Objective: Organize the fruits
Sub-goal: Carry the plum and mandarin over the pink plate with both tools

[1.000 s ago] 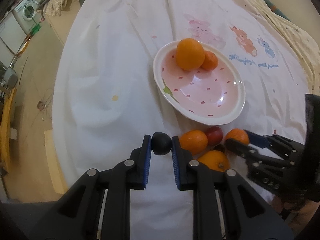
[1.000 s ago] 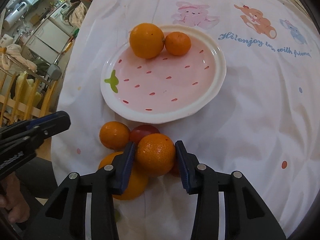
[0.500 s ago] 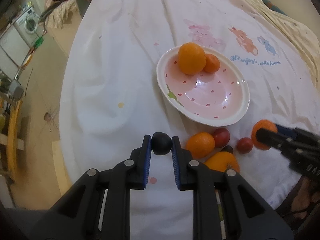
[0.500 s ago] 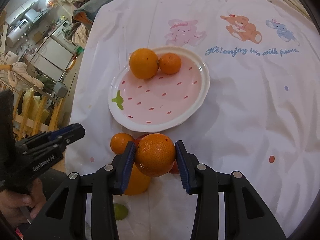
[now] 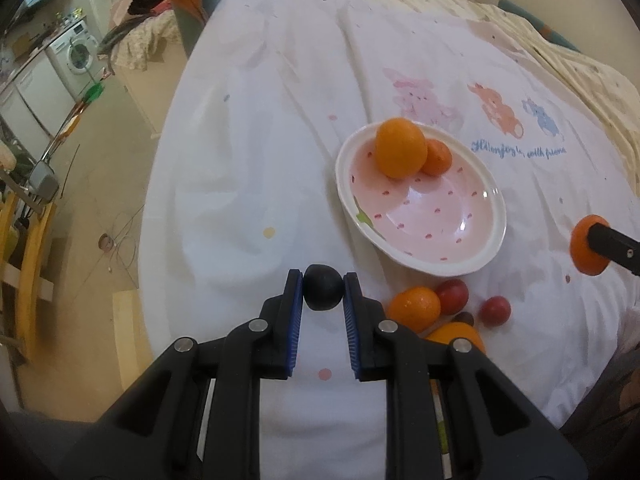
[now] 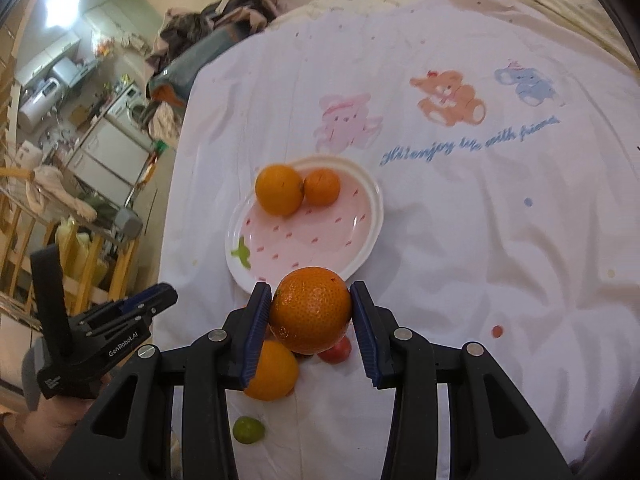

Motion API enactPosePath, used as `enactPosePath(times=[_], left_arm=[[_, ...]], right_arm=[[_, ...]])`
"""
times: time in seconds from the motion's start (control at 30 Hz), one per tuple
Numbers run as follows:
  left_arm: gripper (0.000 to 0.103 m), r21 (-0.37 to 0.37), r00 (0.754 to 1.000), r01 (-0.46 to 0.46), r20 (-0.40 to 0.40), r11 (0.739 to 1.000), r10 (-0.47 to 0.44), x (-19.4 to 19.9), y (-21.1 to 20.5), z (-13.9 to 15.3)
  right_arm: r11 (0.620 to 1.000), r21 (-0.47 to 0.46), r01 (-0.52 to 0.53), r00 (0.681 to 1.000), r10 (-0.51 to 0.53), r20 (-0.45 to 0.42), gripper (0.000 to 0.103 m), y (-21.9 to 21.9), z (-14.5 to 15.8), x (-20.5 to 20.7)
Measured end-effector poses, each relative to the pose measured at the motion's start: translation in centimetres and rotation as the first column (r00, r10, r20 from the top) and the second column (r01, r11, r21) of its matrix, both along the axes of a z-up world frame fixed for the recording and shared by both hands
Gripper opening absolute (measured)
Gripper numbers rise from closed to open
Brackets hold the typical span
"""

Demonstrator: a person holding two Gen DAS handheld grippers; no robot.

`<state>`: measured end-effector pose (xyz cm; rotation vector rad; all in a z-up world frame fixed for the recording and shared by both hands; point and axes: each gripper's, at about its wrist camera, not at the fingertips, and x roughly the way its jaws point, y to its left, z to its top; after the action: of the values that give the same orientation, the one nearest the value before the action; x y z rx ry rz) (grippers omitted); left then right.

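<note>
A pink strawberry-print plate point(image 5: 472, 256) point(image 6: 368, 236) on the white cloth holds a large orange point(image 5: 400, 148) point(image 6: 279, 189) and a small tangerine point(image 5: 438, 157) point(image 6: 322, 187). My left gripper point(image 5: 323, 294) is shut on a dark plum point(image 5: 323, 293), held above the cloth near the plate's near rim. My right gripper point(image 6: 311, 315) is shut on an orange point(image 6: 311, 315), lifted above the cloth; it shows at the right edge of the left wrist view point(image 5: 586, 246). Loose fruit lies by the plate: an orange point(image 5: 414, 308), two red plums point(image 5: 452, 296) point(image 5: 495, 311), another orange point(image 6: 272, 372), a green grape point(image 6: 248, 430).
The white cartoon-print cloth point(image 5: 280, 160) covers a round table whose left edge drops to the floor. A wooden chair point(image 5: 28, 264) and washing machine point(image 5: 78, 52) stand at left. The left gripper shows in the right wrist view point(image 6: 132, 308).
Both grippers have risen with their fruit. The right gripper lifted its orange off the loose pile and carried it right and up; the plate looks smaller and farther.
</note>
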<state>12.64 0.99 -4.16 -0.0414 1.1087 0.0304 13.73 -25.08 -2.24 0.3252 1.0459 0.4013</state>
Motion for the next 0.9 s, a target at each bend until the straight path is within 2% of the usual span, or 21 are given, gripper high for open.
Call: enactPosePath(times=[0.27,0.53,0.73,0.9], left_arm=[[0.017,-0.016,0.999,-0.033,0.029,0.999,0.033,1.7,0.3,2.8],[0.017,-0.012,0.998,-0.003,0.057,1.0,0.004,4.5,-0.8,5.0],[0.017,0.001,0.998,0.026,0.06,1.0,-0.026,6.4,-1.7,5.0],[0.017,0.001,0.999,0.038,0.035,0.999,-0.038,8.1,-2.1,3.8]], right_arm=[[0.999,0.036,0.031,0.998,-0.033,0.061,0.043,-1.7,2.2,0.6],[1.0,0.013,0.024,0.994,-0.025,0.107,0.043,-1.6,3.3,2.1],[1.0,0.007,0.016,0.994,-0.016,0.105,0.042,-1.6,2.9,4.0],[1.0,-0.007,0.01,0.997,-0.01,0.08,0.042,-1.4,1.9,5.8]])
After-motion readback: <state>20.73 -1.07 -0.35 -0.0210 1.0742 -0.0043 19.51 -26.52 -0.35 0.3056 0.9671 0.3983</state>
